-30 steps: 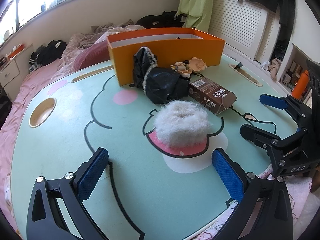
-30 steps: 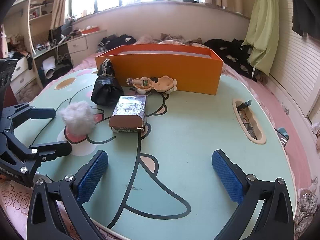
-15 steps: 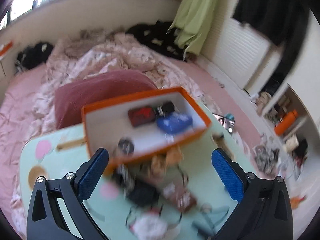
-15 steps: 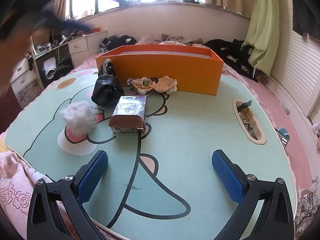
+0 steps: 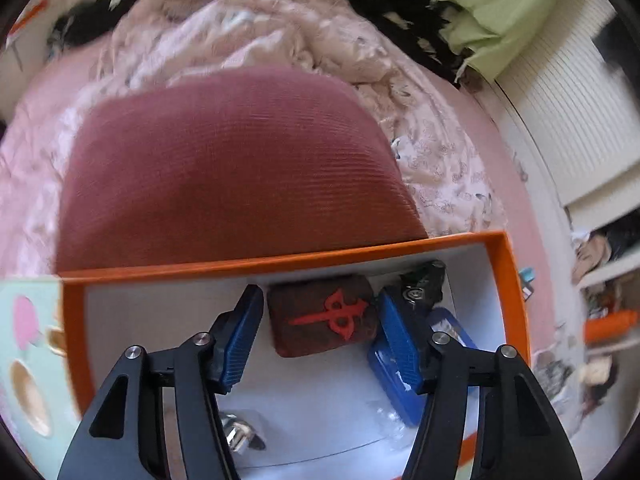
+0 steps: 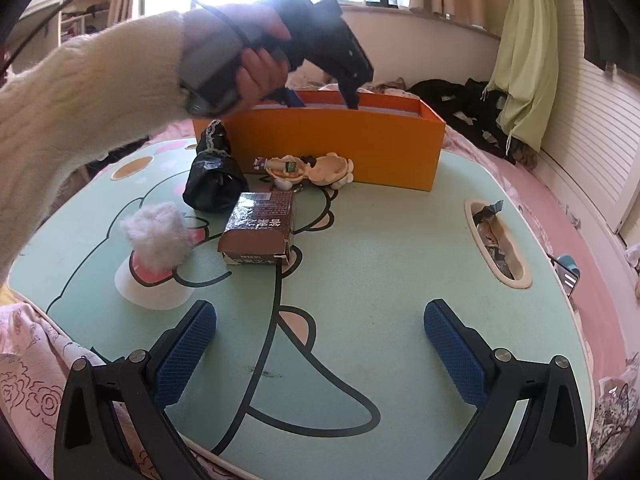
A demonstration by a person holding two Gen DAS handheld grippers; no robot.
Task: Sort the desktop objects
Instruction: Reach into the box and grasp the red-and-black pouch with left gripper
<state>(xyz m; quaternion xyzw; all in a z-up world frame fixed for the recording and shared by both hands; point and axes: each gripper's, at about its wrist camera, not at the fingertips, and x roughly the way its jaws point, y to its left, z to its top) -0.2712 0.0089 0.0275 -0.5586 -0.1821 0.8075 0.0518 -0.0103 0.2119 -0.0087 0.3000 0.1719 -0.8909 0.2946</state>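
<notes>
Step in hand, as judged: a pick from inside the orange box [image 5: 280, 266], the left gripper [image 5: 320, 336] reaching down into it with its jaws closing. Nearest, the two blue pads [image 5: 240, 340] stand either side of a dark pouch [image 5: 324, 320] marked with a red emblem; the pouch lies between them, though whether they press on it yet cannot be told (a thin gap seems to show at the left pad). Just right of the pouch lies a blue case [image 5: 452, 328], with a black item [image 5: 424, 282] behind it. The next move probably calls for finishing the squeeze squarely on the pouch's sides, clear of the case, then a straight lift over the wall. The right gripper [image 6: 320, 354] hangs with its jaws wide apart, nothing between them, over the table [image 6: 400, 260]; beyond it lie a carton [image 6: 260, 228] and a white puff [image 6: 156, 236].
</notes>
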